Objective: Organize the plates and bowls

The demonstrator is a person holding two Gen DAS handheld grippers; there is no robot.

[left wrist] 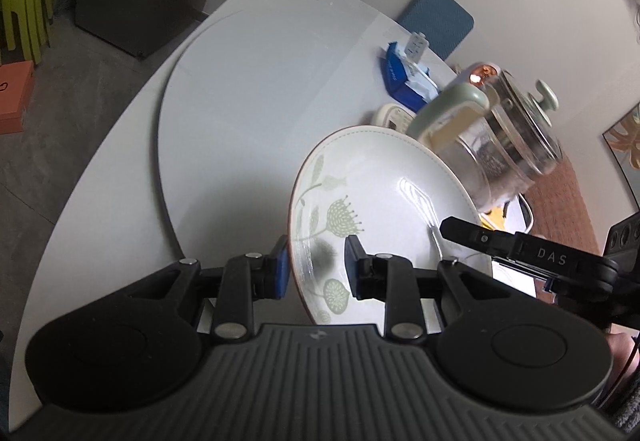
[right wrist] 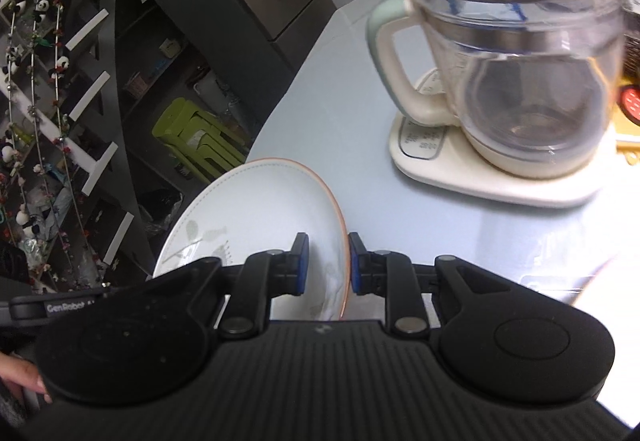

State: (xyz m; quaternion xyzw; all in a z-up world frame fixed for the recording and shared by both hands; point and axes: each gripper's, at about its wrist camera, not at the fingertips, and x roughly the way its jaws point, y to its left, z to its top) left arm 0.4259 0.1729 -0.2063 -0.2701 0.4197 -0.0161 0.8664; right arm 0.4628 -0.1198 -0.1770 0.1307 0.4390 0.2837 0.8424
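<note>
A white plate (left wrist: 380, 197) with a green flower pattern and a brown rim is held tilted above the round white table (left wrist: 248, 81). My left gripper (left wrist: 316, 269) has its blue pads on either side of the plate's near rim and is shut on it. My right gripper (right wrist: 325, 265) grips the opposite rim of the same plate (right wrist: 256, 209), pads on both sides. The right gripper's black body also shows in the left wrist view (left wrist: 552, 257), at the plate's far right edge.
A glass kettle (right wrist: 520, 53) with a pale handle stands on a cream base (right wrist: 492, 177) close behind the plate. A blue tissue pack (left wrist: 404, 77) lies further back. Blue chairs (left wrist: 436, 21) stand behind the table. Green stools (right wrist: 200, 137) stand on the floor.
</note>
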